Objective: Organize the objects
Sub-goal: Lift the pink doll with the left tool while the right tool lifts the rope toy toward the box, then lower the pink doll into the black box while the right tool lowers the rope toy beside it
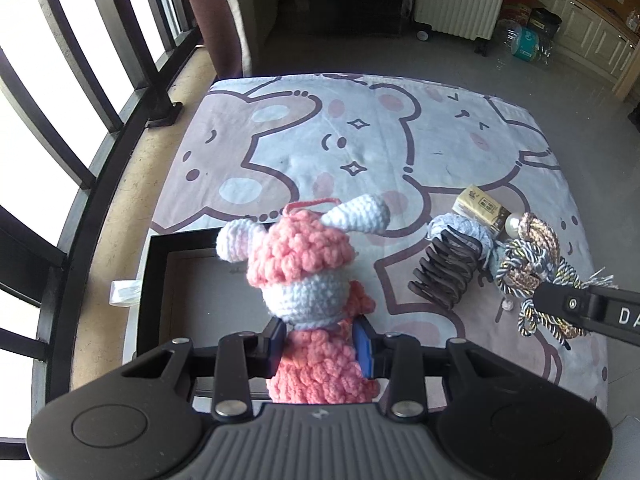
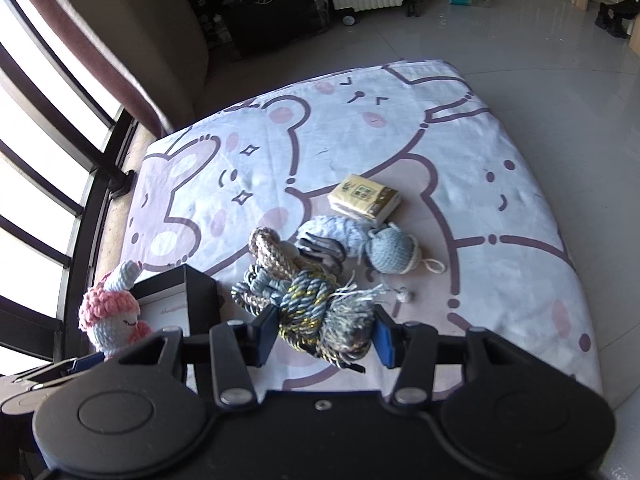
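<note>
A pink and white crochet doll (image 1: pixel 304 264) stands upright between the pads of my left gripper (image 1: pixel 320 340), which is shut on its pink body, above the black box (image 1: pixel 160 248). The same doll (image 2: pixel 112 320) appears at the left of the right wrist view. My right gripper (image 2: pixel 326 332) is shut on a bundle of braided cords with a tassel (image 2: pixel 312 300). In the left wrist view that cord bundle (image 1: pixel 532 264) hangs by the right gripper's finger (image 1: pixel 568 303).
On the cartoon blanket (image 2: pixel 460 160) lie a tissue pack (image 2: pixel 364 198), a blue crochet piece (image 2: pixel 384 252), a dark hair claw (image 1: pixel 444 276) and a small white bead (image 2: pixel 404 295). Window bars run along the left. A radiator and clutter stand beyond the bed.
</note>
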`<state>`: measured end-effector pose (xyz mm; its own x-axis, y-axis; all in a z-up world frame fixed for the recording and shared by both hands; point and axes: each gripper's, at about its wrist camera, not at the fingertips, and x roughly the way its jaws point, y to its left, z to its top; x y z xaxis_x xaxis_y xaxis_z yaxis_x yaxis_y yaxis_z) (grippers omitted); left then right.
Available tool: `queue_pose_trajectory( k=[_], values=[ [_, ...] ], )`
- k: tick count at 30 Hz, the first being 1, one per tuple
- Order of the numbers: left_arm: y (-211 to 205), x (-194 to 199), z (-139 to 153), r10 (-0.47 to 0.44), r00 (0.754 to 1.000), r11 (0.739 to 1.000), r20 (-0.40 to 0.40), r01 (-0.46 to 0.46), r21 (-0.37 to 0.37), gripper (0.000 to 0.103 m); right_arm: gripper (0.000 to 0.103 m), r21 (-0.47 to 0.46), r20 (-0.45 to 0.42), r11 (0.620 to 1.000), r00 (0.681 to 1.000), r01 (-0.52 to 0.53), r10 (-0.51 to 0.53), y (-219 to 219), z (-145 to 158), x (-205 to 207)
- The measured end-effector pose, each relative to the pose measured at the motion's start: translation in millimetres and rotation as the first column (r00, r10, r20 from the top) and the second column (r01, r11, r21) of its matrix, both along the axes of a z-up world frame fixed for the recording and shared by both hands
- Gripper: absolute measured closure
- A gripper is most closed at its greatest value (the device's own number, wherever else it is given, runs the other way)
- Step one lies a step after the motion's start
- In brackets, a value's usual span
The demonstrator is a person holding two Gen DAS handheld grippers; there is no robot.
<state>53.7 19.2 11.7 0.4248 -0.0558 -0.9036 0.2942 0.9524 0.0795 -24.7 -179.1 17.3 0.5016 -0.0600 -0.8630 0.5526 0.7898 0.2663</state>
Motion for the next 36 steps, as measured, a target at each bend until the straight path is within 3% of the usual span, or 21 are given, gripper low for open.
queue_pose_trajectory(
  k=[22,36],
  values=[
    [93,23,1,0.122,0.992,0.992,0.028,-0.123,0.011,0.065,0.053,0.036,0.009,0.983,0.984,-0.178,0.178,93,-5,60],
    [101,37,-25,0.118,0.993,0.993,0.007,-0.118,0.000,0.065,0.053,0.062,-0.007,0.974,0.975,-0.220,0.221,118,-25,87]
  ],
)
